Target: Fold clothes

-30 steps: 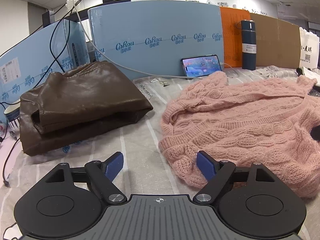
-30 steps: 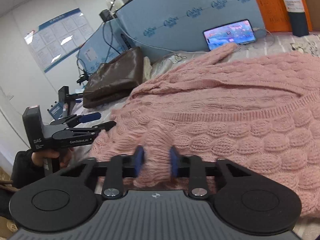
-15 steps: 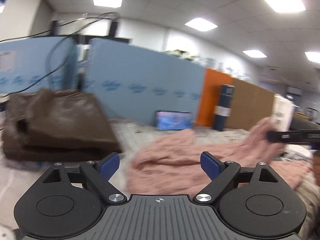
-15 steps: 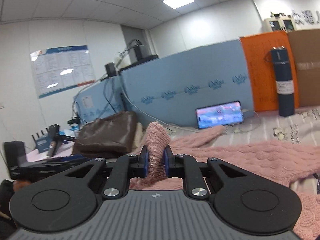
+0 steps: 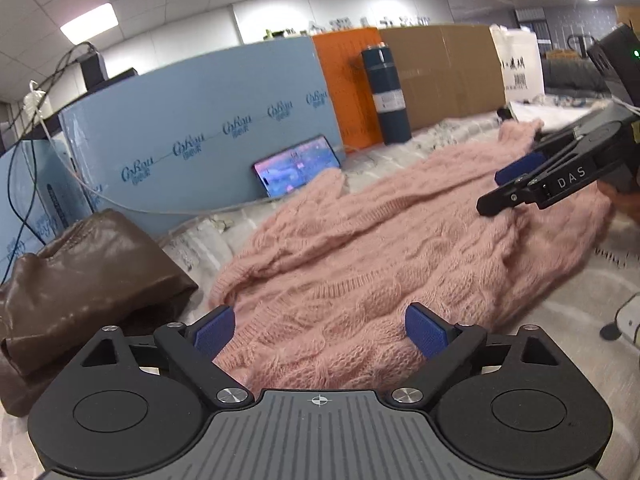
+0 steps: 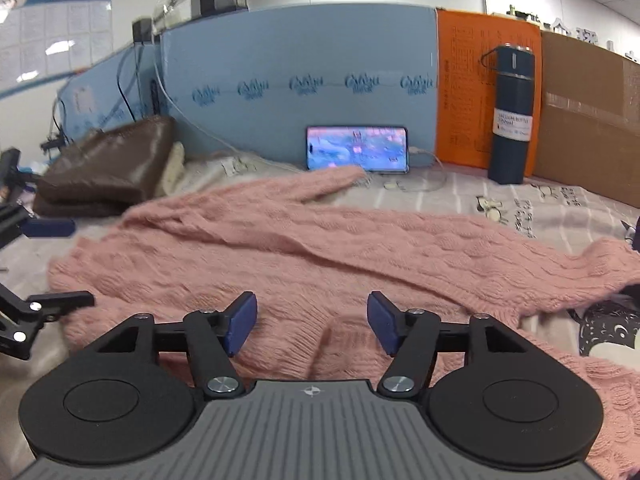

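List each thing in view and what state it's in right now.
Pink sweater: spread out, rumpled, not held.
Left gripper: open, empty.
Right gripper: open, empty.
Brown jacket: folded.
Phone: screen lit, propped.
Flask: upright, capped.

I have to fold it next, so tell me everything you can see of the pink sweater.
The pink sweater is a thick, fuzzy cable knit with ribbed bands. It lies spread and rumpled, not yet folded, across the printed sheet, one sleeve reaching toward the phone. The brown jacket sits beside its left edge. Both grippers, left gripper and right gripper, hover open over it, gripping nothing.
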Tool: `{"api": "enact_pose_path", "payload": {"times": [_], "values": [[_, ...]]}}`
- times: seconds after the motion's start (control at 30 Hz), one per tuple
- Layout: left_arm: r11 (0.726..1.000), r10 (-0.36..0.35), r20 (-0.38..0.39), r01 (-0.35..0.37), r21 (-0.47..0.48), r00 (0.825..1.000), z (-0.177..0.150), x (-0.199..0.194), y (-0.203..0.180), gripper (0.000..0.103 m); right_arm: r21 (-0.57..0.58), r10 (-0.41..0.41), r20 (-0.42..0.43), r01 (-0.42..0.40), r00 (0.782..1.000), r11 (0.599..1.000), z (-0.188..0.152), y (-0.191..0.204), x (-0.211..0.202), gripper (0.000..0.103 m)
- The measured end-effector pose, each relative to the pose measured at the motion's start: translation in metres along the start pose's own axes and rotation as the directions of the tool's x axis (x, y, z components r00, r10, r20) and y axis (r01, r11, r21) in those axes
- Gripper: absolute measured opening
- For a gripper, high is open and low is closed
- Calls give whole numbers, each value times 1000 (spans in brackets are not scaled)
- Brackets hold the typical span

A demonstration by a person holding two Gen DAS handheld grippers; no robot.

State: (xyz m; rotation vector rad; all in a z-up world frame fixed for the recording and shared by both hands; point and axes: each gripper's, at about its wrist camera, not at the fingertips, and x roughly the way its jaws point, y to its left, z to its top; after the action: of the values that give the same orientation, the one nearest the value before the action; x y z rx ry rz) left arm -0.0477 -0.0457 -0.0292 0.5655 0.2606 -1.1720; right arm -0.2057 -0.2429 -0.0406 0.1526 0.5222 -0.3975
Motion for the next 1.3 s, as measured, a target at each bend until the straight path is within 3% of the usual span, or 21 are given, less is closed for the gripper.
{"api": "enact_pose_path", "payload": {"times": [0.07,0.2,0.27,0.4,0.57,0.73,0.93,1.0,1.1,1.2,1.3], "values": [[1000,-20,-18,20,-19,1000,-1,4,3,96,-28,-10,-46,9,999,1000,-4,0,8,65],[992,-77,8,77,-100,997,3,4,21,96,1,21,-44,-21,999,1000,-3,-8,8,68],[986,-91,71,100,-137,993,12,1,31,96,33,63,-18,-62,998,998,2,-15,3,68],[963,-91,186,135,-234,978,40,1,55,100,86,111,89,-119,990,989,25,-29,-8,82],[938,-88,240,161,-307,967,83,28,80,101,179,123,194,-158,973,971,60,-43,-7,89],[888,-181,223,256,-381,958,107,71,99,101,280,81,204,-138,976,950,87,-55,10,94],[812,-207,152,256,-525,967,116,135,122,100,400,69,202,-147,977,905,95,-74,43,98],[782,-245,138,280,-557,960,117,153,125,100,442,103,200,-184,974,878,86,-84,50,98],[770,-287,100,292,-567,953,117,181,122,100,495,150,187,-226,971,839,73,-97,58,98],[766,-306,18,257,-589,952,115,216,120,99,530,169,154,-226,974,817,64,-105,66,98],[777,-321,-66,223,-589,945,108,243,113,88,565,184,116,-217,976,796,57,-110,74,98]]}}
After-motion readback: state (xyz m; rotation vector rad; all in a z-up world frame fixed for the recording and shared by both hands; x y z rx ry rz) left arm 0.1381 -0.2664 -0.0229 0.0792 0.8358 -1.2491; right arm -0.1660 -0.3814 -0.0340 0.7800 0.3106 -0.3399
